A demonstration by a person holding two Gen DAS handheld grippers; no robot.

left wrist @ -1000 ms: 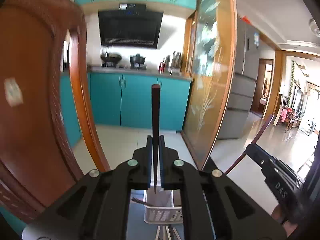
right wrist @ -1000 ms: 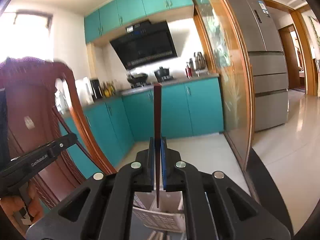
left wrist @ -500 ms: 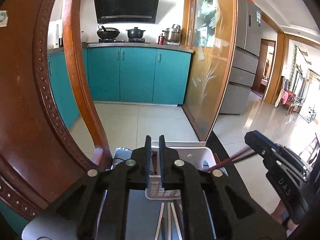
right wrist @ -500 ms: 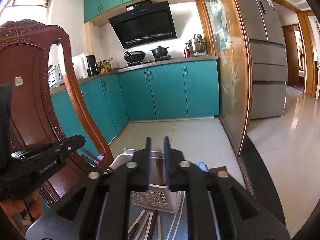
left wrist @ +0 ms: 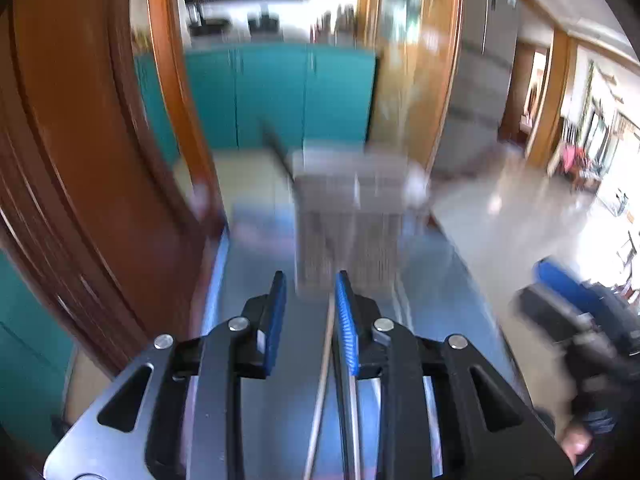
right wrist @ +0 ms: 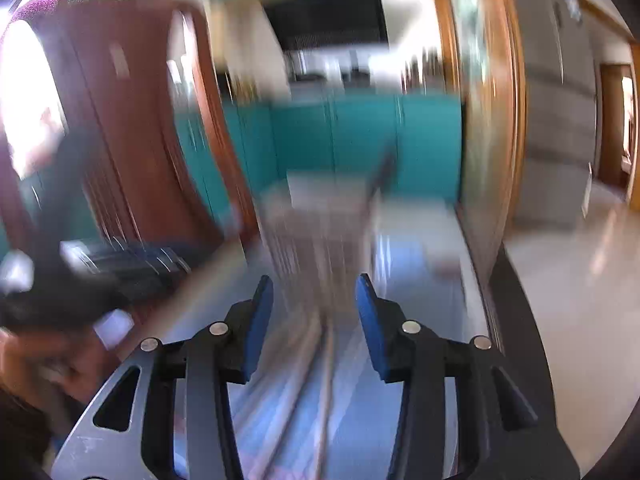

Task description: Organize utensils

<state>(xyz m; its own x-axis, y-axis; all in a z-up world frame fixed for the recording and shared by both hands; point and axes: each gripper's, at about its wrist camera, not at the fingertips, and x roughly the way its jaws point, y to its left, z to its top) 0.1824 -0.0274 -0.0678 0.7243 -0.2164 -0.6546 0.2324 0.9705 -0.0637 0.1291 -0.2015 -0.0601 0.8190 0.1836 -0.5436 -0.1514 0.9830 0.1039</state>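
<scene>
Blurred table point(left wrist: 276, 408) bears basket point(left wrist: 348, 220); both claws point(left wrist: 308, 292) point(right wrist: 314, 292) gape empty.

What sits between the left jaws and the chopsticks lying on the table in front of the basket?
Nothing visible. The left gripper is open, the loose chopsticks run straight beneath its jaws, and the basket stands beyond them. The frame is blurred, though.

I see the pale slotted utensil basket point(left wrist: 348, 216) upright on the blue-grey surface, heavily blurred. One dark chopstick point(left wrist: 278, 150) leans out of its rim, tip up and left from the left wrist. More thin utensils point(left wrist: 320, 392) lie flat on the surface nearer me, lengthwise toward the basket; count unclear
</scene>
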